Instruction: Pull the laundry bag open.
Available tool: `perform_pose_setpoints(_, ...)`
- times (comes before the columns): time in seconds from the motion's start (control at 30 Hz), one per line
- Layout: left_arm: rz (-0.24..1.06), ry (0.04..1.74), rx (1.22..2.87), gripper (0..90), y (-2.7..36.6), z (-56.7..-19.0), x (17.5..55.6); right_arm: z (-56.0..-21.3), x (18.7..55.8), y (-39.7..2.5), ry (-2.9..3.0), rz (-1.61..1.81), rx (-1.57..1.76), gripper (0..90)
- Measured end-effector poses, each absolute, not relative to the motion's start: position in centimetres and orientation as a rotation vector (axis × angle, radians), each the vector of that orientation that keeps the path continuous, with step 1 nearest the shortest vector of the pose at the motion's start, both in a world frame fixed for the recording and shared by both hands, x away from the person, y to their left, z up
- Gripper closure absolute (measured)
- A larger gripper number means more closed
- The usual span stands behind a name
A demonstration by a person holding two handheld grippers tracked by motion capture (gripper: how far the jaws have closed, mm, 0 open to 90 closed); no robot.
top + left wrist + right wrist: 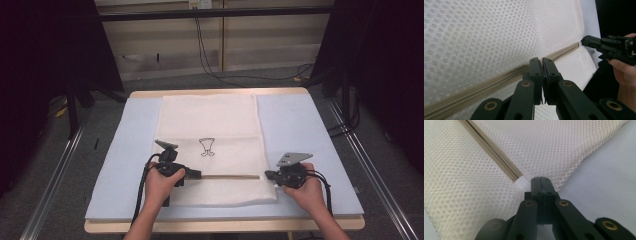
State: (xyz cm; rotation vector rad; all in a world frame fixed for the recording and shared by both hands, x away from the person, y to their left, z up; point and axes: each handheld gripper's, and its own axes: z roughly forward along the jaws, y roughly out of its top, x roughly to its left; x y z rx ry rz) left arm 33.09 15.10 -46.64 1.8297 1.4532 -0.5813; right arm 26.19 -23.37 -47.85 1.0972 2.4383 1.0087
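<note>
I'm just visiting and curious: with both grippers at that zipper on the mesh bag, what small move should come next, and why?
Probably the left gripper slides along the zipper toward the right gripper. Both sets of jaws look shut, the left at the zipper line, the right at the edge of the mesh bag by the zipper's end, seemingly anchoring it.

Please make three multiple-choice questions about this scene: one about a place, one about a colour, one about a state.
1. Where does the right gripper meet the mesh bag?
A. at its far edge
B. at the right end of the zipper
C. on the printed figure

2. What colour is the zipper?
A. beige
B. red
C. black

3. How do the left gripper jaws stand?
A. wide open
B. half open
C. shut together

Answers: 1 B, the jaws sit at the zipper's end; 2 A, the tape looks beige; 3 C, the jaws touch.
</note>
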Motion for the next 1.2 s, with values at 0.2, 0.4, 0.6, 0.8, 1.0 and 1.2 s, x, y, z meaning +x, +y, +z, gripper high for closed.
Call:
perform_pose_setpoints(0.2, -0.583, 1.466, 1.819, 87.3, 15.8, -46.5, 33.0, -47.8, 26.2, -23.4, 2.438, 1.007, 1.104, 90.0)
perform_pose_setpoints(0.4, -0.573, 1.474, 1.818, 87.3, 16.2, -46.3, 33.1, -47.9, 26.2, -23.4, 2.438, 1.009, 1.098, 90.0)
perform_pose_setpoints(0.6, -0.572, 1.474, 1.808, 87.3, 16.9, -46.3, 33.2, -47.8, 26.2, -23.4, 2.438, 1.008, 1.102, 90.0)
perform_pose_setpoints(0.8, -0.570, 1.486, 1.803, 87.3, 17.6, -46.2, 33.1, -47.8, 26.2, -23.4, 2.438, 1.009, 1.097, 90.0)
perform_pose_setpoints(1.0, -0.568, 1.486, 1.804, 87.3, 18.1, -46.2, 33.1, -47.8, 26.2, -23.4, 2.438, 1.009, 1.099, 90.0)
perform_pose_setpoints(1.2, -0.567, 1.485, 1.797, 87.3, 18.3, -46.2, 33.2, -47.8, 26.2, -23.4, 2.438, 1.007, 1.105, 90.0)
